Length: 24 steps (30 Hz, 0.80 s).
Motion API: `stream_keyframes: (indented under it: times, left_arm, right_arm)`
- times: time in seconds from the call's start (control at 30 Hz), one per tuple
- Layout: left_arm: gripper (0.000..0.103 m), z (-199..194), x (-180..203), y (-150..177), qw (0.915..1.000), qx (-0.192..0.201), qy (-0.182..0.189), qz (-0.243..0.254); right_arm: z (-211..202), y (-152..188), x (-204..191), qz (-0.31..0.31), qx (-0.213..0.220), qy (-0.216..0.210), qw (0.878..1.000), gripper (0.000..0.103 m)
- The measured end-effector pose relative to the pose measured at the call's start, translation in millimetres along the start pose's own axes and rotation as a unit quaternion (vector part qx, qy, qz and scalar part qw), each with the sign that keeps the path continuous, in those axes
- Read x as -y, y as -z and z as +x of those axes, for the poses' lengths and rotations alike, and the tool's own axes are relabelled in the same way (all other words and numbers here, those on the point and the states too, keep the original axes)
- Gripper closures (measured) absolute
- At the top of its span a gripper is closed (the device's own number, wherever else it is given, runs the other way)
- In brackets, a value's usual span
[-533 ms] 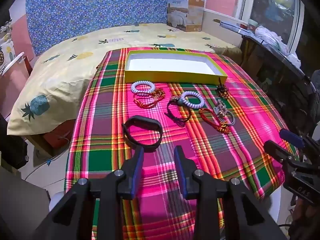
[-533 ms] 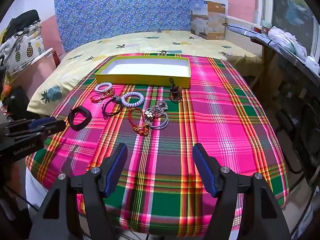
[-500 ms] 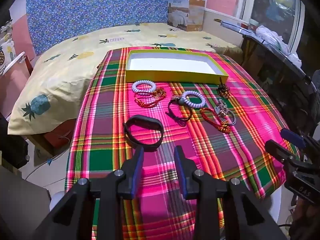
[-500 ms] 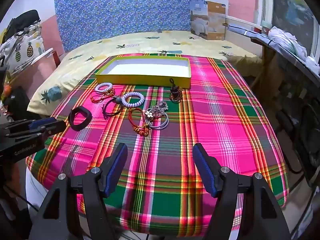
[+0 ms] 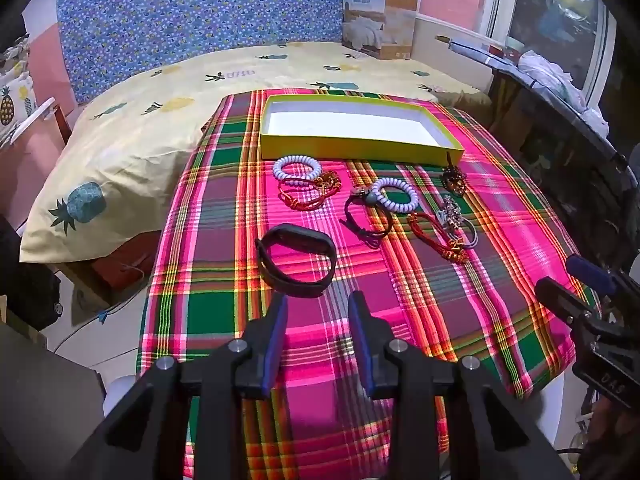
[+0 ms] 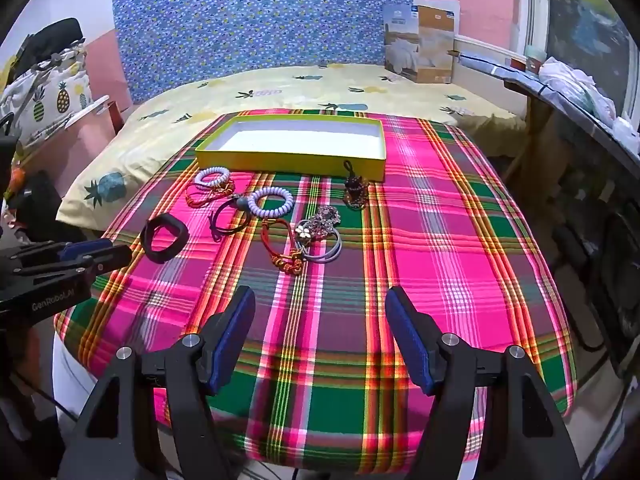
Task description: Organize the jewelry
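Observation:
An empty yellow box (image 5: 360, 148) (image 6: 292, 158) lies at the far side of a plaid-covered table (image 5: 400, 280). In front of it lie jewelry pieces: a black band (image 5: 296, 259) (image 6: 164, 237), two white coil bracelets (image 5: 297, 168) (image 5: 394, 194), red cord bracelets (image 5: 304, 196) (image 5: 438, 236), a dark cord bracelet (image 5: 366, 220), a silver flower piece (image 6: 316, 228) and a dark beaded charm (image 5: 454, 179). My left gripper (image 5: 318, 304) hovers open just short of the black band. My right gripper (image 6: 320, 300) is open and empty over the near cloth.
A bed with a pineapple sheet (image 5: 168, 120) stands behind the table. A cardboard box (image 5: 380, 20) leans on the far wall. A dark shelf with white cloths (image 5: 552, 72) runs along the right. The floor (image 5: 80, 320) drops off left of the table.

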State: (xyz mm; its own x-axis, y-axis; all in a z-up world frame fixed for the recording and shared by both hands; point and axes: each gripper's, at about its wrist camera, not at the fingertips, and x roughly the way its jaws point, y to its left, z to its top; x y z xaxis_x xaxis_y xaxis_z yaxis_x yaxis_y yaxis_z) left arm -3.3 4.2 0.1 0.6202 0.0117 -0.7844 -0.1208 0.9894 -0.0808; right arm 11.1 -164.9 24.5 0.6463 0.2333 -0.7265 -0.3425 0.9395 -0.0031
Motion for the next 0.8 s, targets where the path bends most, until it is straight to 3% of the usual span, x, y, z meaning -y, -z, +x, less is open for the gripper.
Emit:
stream_keyframes:
  times: [0.8]
  left_arm:
    - [0.07, 0.1, 0.8, -1.6, 1.0, -0.001, 0.005, 0.002]
  right_arm:
    - [4.3, 1.0, -3.5, -0.004, -0.003, -0.003, 1.0, 0.035]
